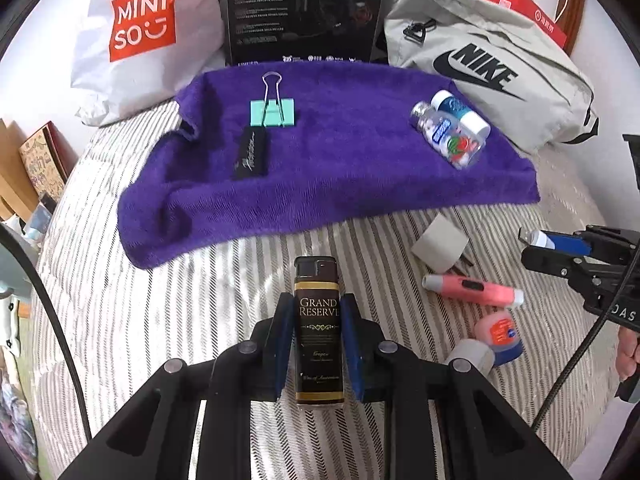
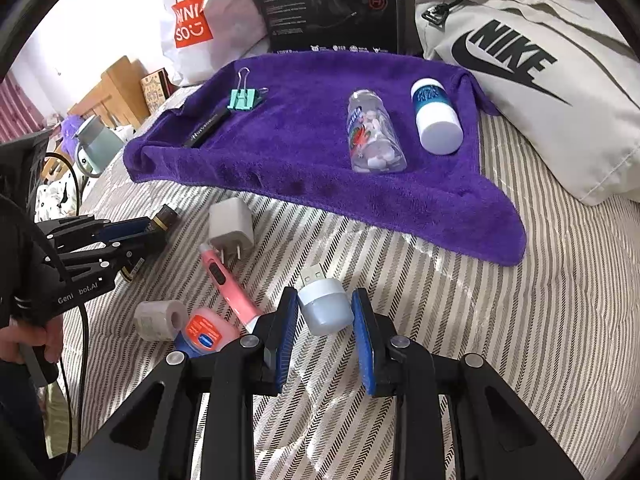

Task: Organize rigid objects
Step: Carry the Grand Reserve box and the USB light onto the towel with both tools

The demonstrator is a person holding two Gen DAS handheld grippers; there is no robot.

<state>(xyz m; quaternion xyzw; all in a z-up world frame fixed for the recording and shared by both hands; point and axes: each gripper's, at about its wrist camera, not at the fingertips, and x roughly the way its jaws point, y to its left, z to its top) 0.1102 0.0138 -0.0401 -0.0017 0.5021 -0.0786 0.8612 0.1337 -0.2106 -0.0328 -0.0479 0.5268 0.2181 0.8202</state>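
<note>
So the left gripper (image 1: 318, 350) is clamped on a dark brown "Grand Reserve" lighter (image 1: 318, 332), and the right gripper (image 2: 325, 320) pinches a small white USB plug-in light (image 2: 325, 306), both probably bound for the purple fleece towel (image 2: 304, 152) where sorted stuff sits.

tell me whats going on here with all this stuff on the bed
A person is sorting small items onto a purple towel with two handheld grippers. The left gripper is clamped on a dark lighter; the right gripper brackets a small USB light. A binder clip and two bottles already lie on the towel.
</note>
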